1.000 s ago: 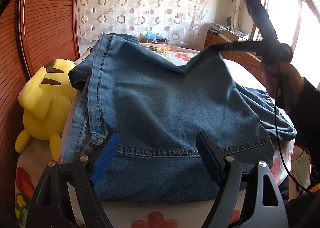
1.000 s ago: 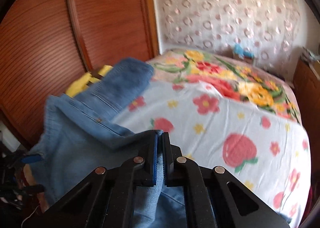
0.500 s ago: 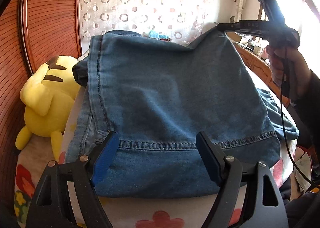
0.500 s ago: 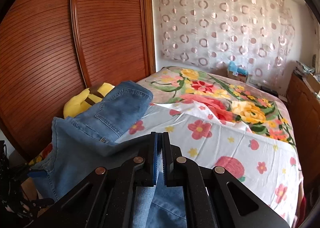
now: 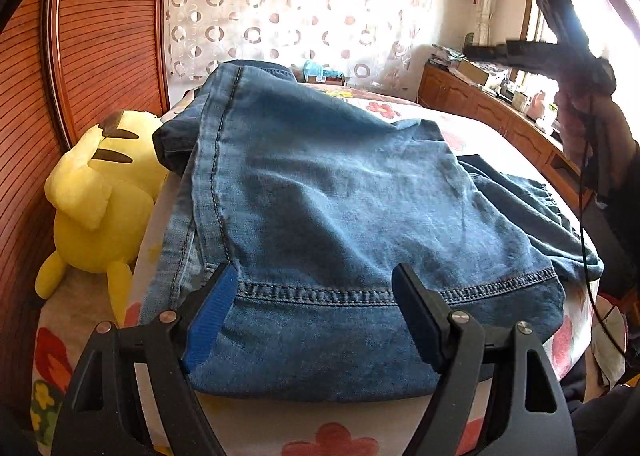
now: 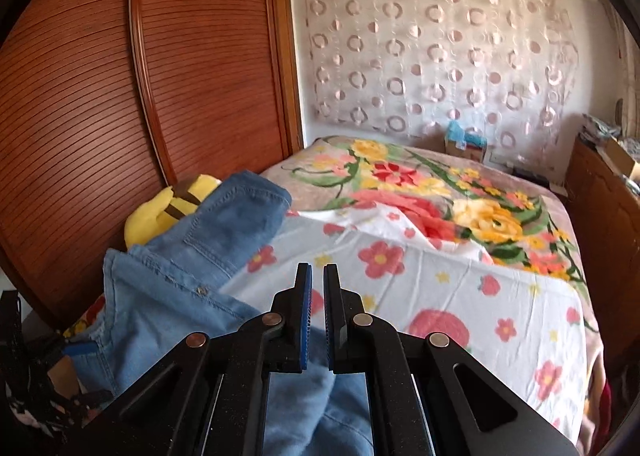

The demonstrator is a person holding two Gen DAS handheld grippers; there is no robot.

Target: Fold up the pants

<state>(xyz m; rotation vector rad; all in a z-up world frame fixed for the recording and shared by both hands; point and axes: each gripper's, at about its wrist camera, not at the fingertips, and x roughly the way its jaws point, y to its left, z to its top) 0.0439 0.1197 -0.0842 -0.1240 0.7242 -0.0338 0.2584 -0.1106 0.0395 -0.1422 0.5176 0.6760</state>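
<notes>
The blue jeans lie folded over on the flowered bed, hem edge nearest me. My left gripper is open, its fingers spread wide over the stitched hem, pads not pressing on it. My right gripper is held up by a hand at the upper right, clear of the cloth. In the right wrist view the right gripper is shut with nothing between its pads. The jeans spread below it and to its left.
A yellow plush toy lies at the bed's left edge against the slatted wooden wardrobe. A wooden dresser with clutter runs along the right. A flowered blanket covers the far half of the bed.
The right gripper lifted the denim corner up and over, and the cloth then left its pads and dropped flat onto the lower layer. The left gripper stayed put.
</notes>
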